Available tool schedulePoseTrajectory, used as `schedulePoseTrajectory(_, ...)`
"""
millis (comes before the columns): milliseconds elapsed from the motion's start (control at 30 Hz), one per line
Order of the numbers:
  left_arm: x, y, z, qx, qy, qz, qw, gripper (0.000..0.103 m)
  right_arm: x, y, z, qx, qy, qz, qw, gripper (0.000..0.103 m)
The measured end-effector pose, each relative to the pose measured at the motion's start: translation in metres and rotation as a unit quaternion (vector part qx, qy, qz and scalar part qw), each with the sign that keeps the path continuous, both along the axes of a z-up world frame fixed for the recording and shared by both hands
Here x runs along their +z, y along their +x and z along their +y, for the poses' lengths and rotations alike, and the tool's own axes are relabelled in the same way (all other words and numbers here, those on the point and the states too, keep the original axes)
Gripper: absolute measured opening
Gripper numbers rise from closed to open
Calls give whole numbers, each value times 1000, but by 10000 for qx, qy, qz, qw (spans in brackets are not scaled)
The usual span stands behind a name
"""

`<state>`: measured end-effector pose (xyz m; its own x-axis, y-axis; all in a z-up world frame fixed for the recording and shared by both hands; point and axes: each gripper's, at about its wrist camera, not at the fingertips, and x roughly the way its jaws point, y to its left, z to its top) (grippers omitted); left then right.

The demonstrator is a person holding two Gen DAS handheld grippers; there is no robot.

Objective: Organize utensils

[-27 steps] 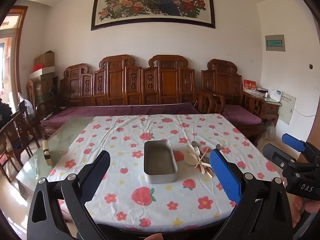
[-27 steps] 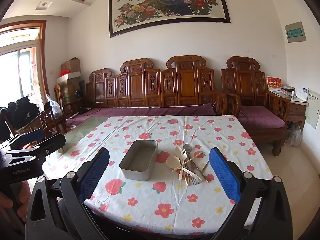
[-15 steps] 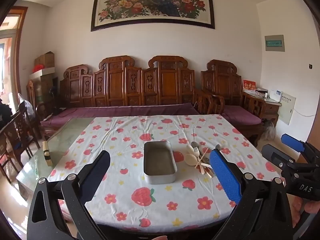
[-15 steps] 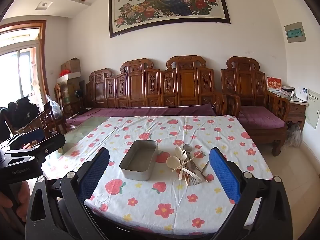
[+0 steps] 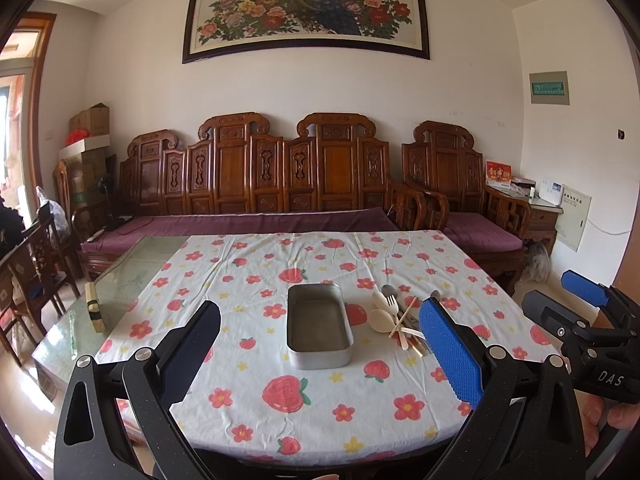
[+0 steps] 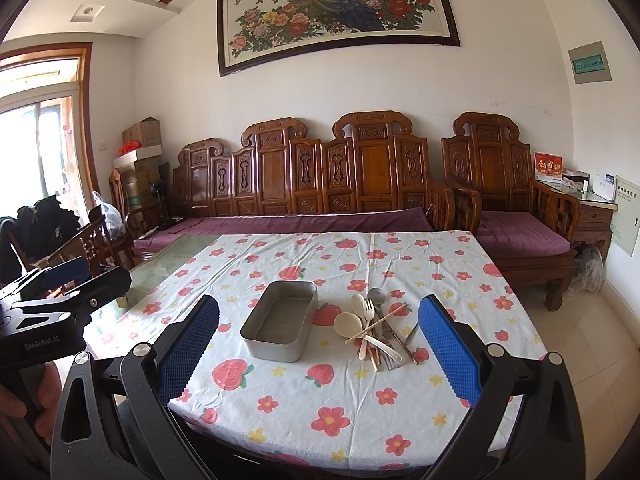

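Both grippers hovering at frame bottom, nothing in them: left gripper (image 5: 320, 344) spread wide, right gripper (image 6: 320, 340) spread wide too. Metal tin (image 5: 319, 325) sitting mid-frame on the flowered tablecloth (image 5: 256, 408), utensil pile (image 6: 376, 330) lying just right of it.
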<state>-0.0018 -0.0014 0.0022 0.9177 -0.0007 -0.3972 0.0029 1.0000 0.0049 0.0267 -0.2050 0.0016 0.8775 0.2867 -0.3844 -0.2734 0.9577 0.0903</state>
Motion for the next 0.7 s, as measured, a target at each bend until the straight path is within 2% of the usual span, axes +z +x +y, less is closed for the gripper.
schedulePoseTrajectory(233,12,-5,-6,-27,-7,-13,10000,97,0,0,-1,-8,5,-7,10000,100)
schedulePoseTrajectory(700,11,-5,-5,-23,-5,-30,10000,97,2,-2,3,-16,15,-11,10000,100)
